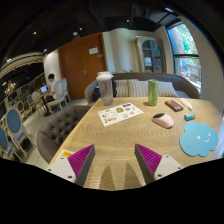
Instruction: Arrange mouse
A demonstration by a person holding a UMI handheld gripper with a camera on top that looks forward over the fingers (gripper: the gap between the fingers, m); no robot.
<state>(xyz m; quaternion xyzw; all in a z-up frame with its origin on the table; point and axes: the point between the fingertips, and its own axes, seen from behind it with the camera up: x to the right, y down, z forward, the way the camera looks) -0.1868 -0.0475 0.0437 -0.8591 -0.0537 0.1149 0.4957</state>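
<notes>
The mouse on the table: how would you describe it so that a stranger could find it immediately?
Start at the wooden table. The mouse lies on it, beyond the open hand-held gripper, between the printed sheet and the blue mat. It is small, rounded and pinkish, unlike the tall green bottle behind it and the flat things around it.
</notes>
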